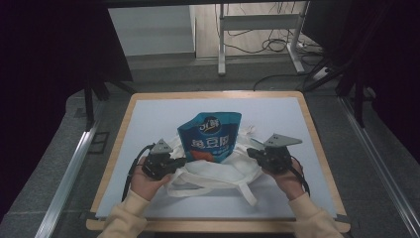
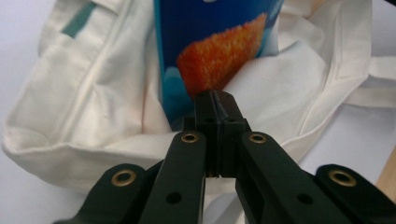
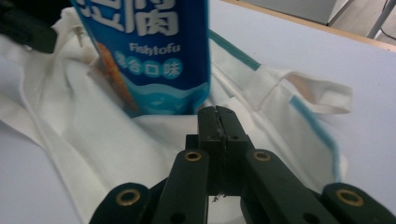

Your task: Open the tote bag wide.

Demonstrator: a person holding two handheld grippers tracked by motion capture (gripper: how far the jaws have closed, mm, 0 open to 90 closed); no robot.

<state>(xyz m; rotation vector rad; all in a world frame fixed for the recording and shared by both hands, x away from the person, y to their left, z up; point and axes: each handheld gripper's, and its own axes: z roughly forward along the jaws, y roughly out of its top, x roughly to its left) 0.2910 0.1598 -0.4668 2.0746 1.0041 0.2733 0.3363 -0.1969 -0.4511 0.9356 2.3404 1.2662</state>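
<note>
The counter [image 1: 148, 198], the largest element, is a wood-edged board under a pale lilac sheet, seen from above in the high view. On its near middle lies the white cloth bag [image 1: 218, 171], crumpled and spread wide, its mouth turned away from me; a teal-edged handle strap [image 3: 303, 91] trails off its far side in the right gripper view, and a plain white strap [image 1: 247, 191] lies toward my edge of the counter. Standing partly inside the bag's mouth is the blue snack pouch [image 1: 210, 136], upright with its printed face toward me; its lower end is sunk among the folds of cloth, and its upper half rises clear above the bag. I hold the left claw [image 1: 178, 161] just beside the pouch's lower left corner; in the left gripper view its jaws are clenched flat together, and the tip of the left claw [image 2: 215, 100] sits over the bag's fabric right in front of the pouch [image 2: 215, 51]; whether a fold of cloth is nipped between them I cannot tell. The right claw [image 1: 252, 152] sits at the bag's right edge, near the pouch's lower right corner; in the right gripper view the right claw [image 3: 217, 116] is likewise clenched, pads meeting, with white cloth [image 3: 154, 140] directly beneath and the pouch [image 3: 149, 60] just beyond its tip.
</note>
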